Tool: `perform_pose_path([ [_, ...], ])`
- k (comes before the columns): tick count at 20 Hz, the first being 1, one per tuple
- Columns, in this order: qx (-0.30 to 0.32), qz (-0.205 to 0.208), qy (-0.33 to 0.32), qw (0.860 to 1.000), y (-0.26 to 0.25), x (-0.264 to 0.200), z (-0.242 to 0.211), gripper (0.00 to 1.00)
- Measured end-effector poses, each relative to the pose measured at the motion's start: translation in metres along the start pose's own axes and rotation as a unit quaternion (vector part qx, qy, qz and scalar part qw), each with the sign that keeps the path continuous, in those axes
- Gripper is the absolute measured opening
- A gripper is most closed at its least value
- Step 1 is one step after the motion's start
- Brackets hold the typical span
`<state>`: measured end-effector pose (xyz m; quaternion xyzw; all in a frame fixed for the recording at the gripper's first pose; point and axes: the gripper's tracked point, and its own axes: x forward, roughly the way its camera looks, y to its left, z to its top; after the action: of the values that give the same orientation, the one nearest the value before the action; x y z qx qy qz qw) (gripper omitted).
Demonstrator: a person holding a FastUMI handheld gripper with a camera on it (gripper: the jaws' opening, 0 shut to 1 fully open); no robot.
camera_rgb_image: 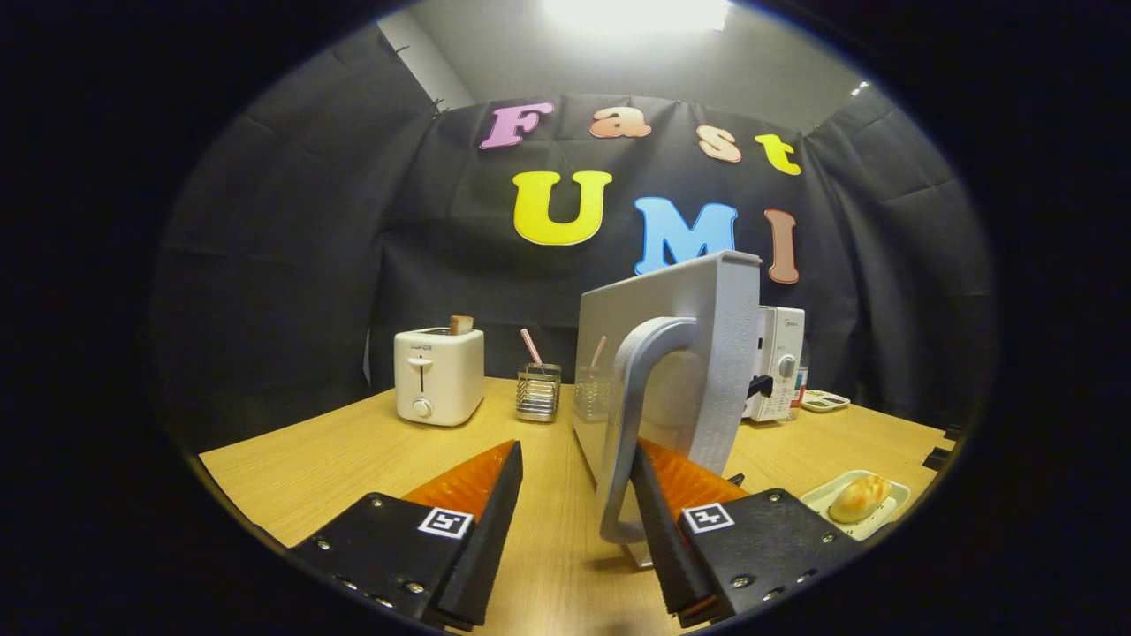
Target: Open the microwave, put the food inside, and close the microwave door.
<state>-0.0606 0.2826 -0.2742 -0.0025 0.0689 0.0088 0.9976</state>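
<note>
Tongs (pixel 576 459) stand apart, one finger tucked behind the curved grey handle (pixel 638 415) of the microwave (pixel 778 362) door (pixel 698 353), which is swung open. Food, a glossy bun (pixel 859 497), lies in a white rectangular tray (pixel 892 508) on the wood-grain surface (pixel 336 450). The toaster's (pixel 439 375) brand is too small to read.

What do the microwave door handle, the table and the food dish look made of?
Microwave door handle: likely plastic with a matte silver finish, smooth and moulded. Table: light wood or laminate, faint grain. Dish: white, glossy, ceramic or plastic. The tongs are open beside the handle.
</note>
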Motion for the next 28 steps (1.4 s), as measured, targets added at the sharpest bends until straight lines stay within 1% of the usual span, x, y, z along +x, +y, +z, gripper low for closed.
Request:
perform_pose_path([
  [1,-0.005,0.012,-0.002,1.0,0.002,-0.003,0.002,0.76],
  [2,-0.007,0.022,-0.005,1.0,0.0,-0.01,0.005,0.77],
  [3,-0.007,0.033,-0.011,0.999,0.0,-0.016,0.008,0.76],
  [7,-0.007,0.081,-0.02,0.997,-0.005,-0.037,0.016,0.76],
  [11,0.014,0.122,-0.017,0.992,-0.026,-0.053,0.022,0.76],
  [13,0.024,0.131,-0.003,0.991,-0.048,-0.058,0.02,0.76],
  [16,0.028,0.116,0.01,0.993,-0.093,-0.062,0.014,0.76],
  [19,0.013,0.096,0.035,0.995,-0.141,-0.062,-0.01,0.76],
  [24,-0.012,0.031,0.073,0.997,-0.227,-0.062,-0.052,0.76],
  [28,-0.014,-0.008,0.106,0.994,-0.28,-0.065,-0.085,0.76],
])
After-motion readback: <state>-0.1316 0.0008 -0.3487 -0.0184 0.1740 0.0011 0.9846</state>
